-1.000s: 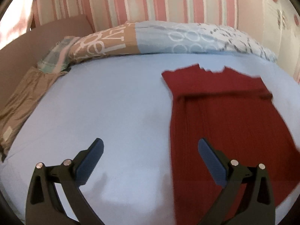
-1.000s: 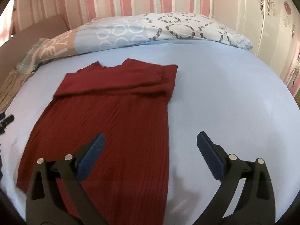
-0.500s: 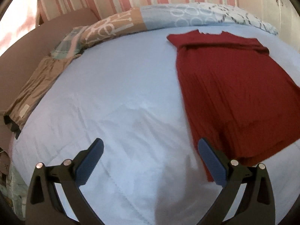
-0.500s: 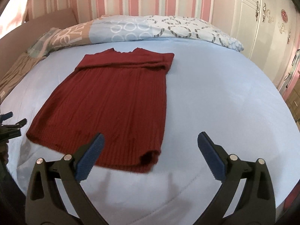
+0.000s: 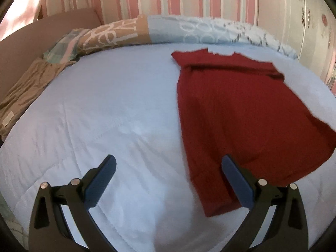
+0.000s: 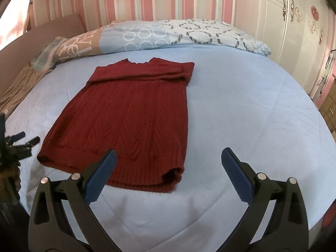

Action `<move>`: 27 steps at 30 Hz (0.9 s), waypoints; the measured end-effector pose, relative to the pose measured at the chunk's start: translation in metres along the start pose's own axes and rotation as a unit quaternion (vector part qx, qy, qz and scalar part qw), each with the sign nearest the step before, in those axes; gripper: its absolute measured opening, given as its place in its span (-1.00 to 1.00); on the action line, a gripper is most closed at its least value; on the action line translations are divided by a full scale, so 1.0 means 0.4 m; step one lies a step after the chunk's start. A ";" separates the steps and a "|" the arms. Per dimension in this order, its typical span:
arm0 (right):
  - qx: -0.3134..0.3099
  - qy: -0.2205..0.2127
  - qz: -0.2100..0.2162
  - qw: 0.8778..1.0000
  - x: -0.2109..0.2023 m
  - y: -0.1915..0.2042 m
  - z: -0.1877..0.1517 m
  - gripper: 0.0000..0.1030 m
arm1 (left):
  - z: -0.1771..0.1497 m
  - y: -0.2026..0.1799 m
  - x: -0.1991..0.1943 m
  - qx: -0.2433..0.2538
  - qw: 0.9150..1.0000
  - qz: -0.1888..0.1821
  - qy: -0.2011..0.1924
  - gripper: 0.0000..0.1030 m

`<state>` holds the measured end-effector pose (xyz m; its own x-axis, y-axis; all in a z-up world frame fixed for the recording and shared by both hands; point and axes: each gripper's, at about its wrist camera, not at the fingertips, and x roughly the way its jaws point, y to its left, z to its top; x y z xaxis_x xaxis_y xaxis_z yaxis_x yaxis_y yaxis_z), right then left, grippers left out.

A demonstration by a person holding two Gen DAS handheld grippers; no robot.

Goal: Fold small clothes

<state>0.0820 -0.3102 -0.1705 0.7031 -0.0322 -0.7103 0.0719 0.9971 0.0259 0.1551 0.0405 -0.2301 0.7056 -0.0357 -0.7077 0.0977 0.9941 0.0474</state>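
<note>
A: Where is the garment found?

B: The red knitted top (image 6: 130, 117) is laid flat on the blue bed (image 6: 252, 113), neckline toward the patterned pillows (image 6: 168, 35), hem toward the cameras. A band across its shoulders appears to be turned down already, perhaps the sleeves; this cannot be told for certain.

A: Which step is judged to be in hand?

B: An approach to the hem, it seems. Nothing is gripped. The right tongs (image 6: 168, 176) are held wide open above the top's hem and right corner; the left tongs (image 5: 168, 178) are likewise spread wide, empty, at the top's left hem corner.

A: What is called for next?

B: Probably both hem corners must be pinched and carried toward the neckline, the edges kept level.
</note>
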 end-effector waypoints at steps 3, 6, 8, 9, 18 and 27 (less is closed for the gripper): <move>0.003 0.007 0.003 1.000 0.012 0.004 -0.003 0.92 | -0.006 -0.032 0.023 0.041 0.999 -0.007 0.018 0.96; 0.003 0.014 0.006 1.000 0.021 0.015 -0.005 0.92 | -0.032 -0.051 0.077 0.063 0.997 -0.003 0.054 0.96; -0.001 0.018 0.009 1.000 0.026 0.024 -0.006 0.92 | -0.048 -0.047 0.113 0.067 0.994 0.018 0.081 0.97; -0.003 0.018 0.008 1.000 0.027 0.028 -0.008 0.92 | -0.050 -0.037 0.118 0.060 0.994 0.022 0.083 0.97; -0.011 0.036 -0.005 0.999 0.070 0.026 -0.050 0.92 | -0.046 0.051 0.061 0.012 0.996 0.063 0.057 0.97; 0.035 0.058 0.001 0.998 0.120 -0.019 -0.080 0.92 | -0.014 0.008 0.015 0.001 1.000 0.005 0.022 0.97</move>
<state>0.0926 -0.3171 -0.2274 0.6168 -0.0176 -0.7869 0.1228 0.9897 0.0742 0.1559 0.0439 -0.2382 0.6744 -0.0208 -0.7381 0.0924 0.9941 0.0564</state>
